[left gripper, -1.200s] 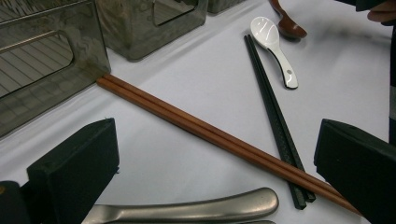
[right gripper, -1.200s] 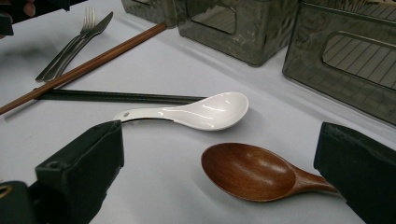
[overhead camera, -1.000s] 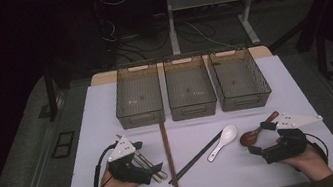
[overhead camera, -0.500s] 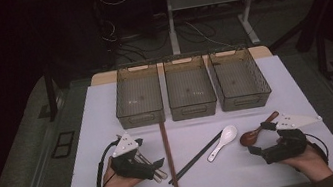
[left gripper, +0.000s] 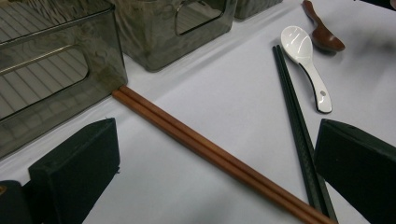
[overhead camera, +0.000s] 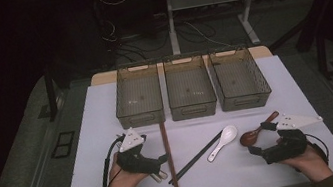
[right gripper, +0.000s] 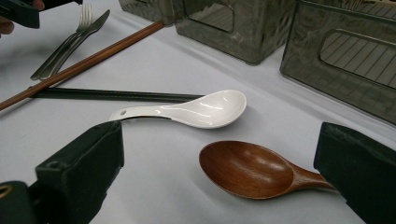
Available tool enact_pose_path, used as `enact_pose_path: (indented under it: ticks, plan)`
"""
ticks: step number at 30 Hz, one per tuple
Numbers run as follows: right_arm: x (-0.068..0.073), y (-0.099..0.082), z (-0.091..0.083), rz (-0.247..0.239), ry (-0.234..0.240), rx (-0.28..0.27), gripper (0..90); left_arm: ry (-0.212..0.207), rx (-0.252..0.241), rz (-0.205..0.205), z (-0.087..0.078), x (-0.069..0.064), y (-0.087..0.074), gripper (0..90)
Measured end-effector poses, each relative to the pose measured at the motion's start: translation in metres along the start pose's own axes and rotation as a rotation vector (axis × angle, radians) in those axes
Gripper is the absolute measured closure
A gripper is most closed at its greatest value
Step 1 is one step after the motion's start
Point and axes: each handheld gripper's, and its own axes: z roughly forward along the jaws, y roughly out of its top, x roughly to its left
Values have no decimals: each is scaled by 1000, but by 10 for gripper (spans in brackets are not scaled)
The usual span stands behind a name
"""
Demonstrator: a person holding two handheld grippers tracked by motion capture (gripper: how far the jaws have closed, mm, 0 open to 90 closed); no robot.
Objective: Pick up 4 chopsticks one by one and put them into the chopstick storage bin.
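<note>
— What's your left gripper (overhead camera: 157, 161) doing?
— Its jaws stand apart, low over the brown chopsticks (left gripper: 210, 151), which lie on the white surface (overhead camera: 107, 113) beside the black chopsticks (left gripper: 299, 126).
— And the right gripper (overhead camera: 259, 147)?
— Wide apart too, the wooden spoon (right gripper: 252, 170) lying between its jaws, just beside the white spoon (right gripper: 196, 109).

**Surface and what lies on it**

My white surface (overhead camera: 85, 136) carries three grey baskets (overhead camera: 190, 89) in a row at the far side. Nearer me lie brown chopsticks (overhead camera: 169, 159), one end just beside the left basket, crossing black chopsticks (overhead camera: 195, 157). A white spoon (overhead camera: 222, 141) and a wooden spoon (overhead camera: 256, 132) lie alongside. A fork and knife (right gripper: 70, 42) rest at the left.
</note>
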Motion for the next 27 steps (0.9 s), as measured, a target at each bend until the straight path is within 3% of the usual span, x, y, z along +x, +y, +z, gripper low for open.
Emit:
enact_pose_path:
  ticks: [8, 14, 15, 27]
  plan:
    - [1, 0, 1, -1, -1, -1, 15, 16, 21, -4, 11, -5, 5, 19]
    - [1, 0, 1, 1, 0, 0, 15, 54, 41, -2, 19, -7, 8, 67]
    - [0, 0, 2, 1, -1, -5, 15, 57, 41, -5, 20, -8, 8, 109]
    - [0, -1, 2, 5, -3, 1, 15, 129, 107, -3, 42, -12, 12, 247]
